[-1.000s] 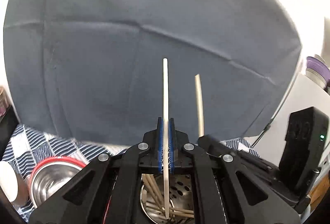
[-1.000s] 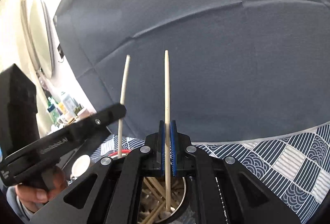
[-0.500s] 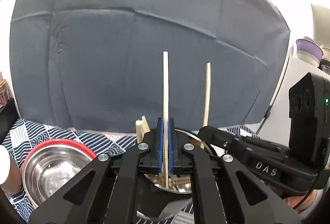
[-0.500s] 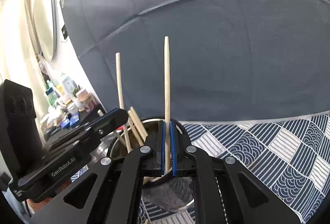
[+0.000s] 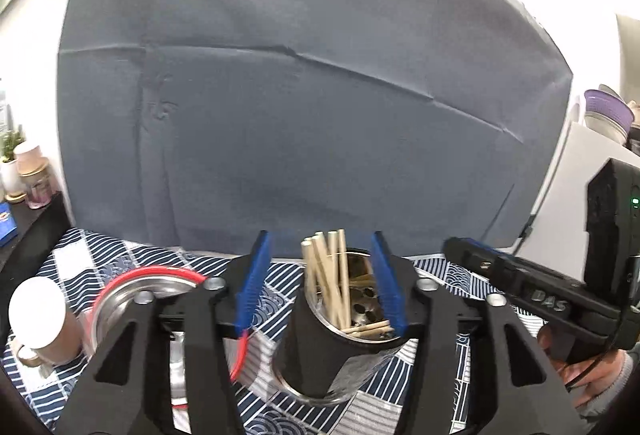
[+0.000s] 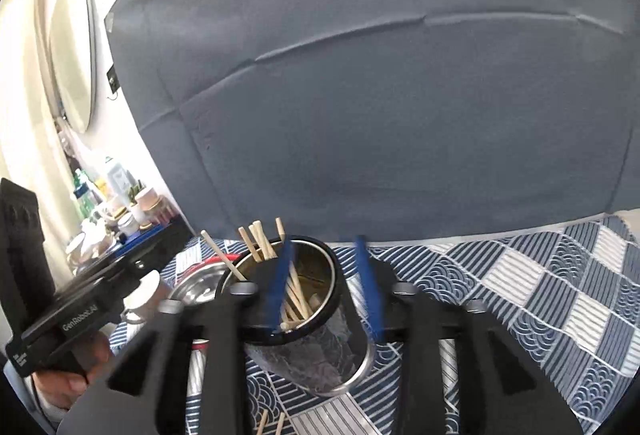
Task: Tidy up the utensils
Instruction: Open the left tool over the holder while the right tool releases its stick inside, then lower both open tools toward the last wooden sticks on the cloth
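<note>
I am watching both tools spring apart: a moment back each was pinching one upright chopstick, and now the jaws of the left tool (image 5: 320, 275) and the right tool (image 6: 326, 283) have just been opening, with nothing pinched between them. Both sticks are now standing in the metal holder (image 5: 340, 351), so I am judging this pair delivered and both tools free for the next pick.

The holder is my landmark. In the left view it is sitting between the spread blue pads (image 5: 252, 283), dark-walled, with holes showing in its bottom. The chopsticks (image 5: 324, 275) are leaning in a loose bundle against its left inner side, tips poking above the rim, and a few are lying crosswise low inside. In the right view one stick is slanting out over the holder's left rim.

Just left of the holder a steel bowl with a red rim (image 5: 148, 279) is resting on the patterned cloth of the table (image 6: 540, 295); I cannot tell what it is holding. Further left a paper cup (image 5: 38, 315) is standing. In front of the holder, at the bottom edge of the right view, two loose sticks (image 6: 272, 423) are lying on the cloth, still waiting to go in.
</note>
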Demonstrator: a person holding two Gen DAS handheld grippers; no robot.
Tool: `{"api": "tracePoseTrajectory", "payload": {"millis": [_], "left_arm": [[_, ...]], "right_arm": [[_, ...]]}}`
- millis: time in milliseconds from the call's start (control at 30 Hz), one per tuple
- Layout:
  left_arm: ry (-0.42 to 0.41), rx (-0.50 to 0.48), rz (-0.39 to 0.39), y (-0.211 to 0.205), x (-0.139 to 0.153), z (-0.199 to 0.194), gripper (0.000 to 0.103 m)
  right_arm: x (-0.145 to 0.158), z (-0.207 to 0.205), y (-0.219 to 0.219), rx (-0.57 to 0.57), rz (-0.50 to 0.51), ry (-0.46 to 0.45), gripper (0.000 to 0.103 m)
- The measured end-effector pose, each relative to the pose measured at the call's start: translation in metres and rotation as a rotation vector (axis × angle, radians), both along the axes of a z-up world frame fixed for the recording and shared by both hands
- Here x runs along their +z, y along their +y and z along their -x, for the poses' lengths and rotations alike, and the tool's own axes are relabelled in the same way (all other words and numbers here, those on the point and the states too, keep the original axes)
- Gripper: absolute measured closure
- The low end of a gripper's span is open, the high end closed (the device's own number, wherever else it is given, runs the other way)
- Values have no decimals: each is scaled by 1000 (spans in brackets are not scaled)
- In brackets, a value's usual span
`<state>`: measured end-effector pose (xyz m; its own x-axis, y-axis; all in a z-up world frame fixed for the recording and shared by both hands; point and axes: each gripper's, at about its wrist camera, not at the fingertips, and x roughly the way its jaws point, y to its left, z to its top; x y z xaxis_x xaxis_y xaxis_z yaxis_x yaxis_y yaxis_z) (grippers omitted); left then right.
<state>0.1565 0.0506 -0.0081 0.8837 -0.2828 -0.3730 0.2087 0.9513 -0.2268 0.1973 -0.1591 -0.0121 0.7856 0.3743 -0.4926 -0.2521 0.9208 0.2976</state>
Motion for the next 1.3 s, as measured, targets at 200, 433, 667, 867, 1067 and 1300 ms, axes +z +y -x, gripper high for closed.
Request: {"api": "tracePoseTrajectory", "payload": {"millis": [200, 433, 667, 867, 1067, 1300], "left_arm": [[64, 53, -32, 13, 3, 10, 7], [131, 105, -76, 19, -8, 25, 6], [224, 141, -111, 32, -31, 45, 6], [306, 182, -111, 47, -53, 56, 6], [384, 181, -116, 50, -76, 64, 6], [492, 159, -154, 42, -110, 70, 6]], "right_arm": [[10, 20, -3, -25, 44, 6, 32], [-3, 41, 1, -10, 86, 57, 19], [-43, 61, 18, 34, 133, 176, 17], [-87, 79, 35, 75, 183, 298, 17], [-126, 93, 49, 105, 198, 416, 17], [-154, 105, 65, 142, 273, 472, 17]]}}
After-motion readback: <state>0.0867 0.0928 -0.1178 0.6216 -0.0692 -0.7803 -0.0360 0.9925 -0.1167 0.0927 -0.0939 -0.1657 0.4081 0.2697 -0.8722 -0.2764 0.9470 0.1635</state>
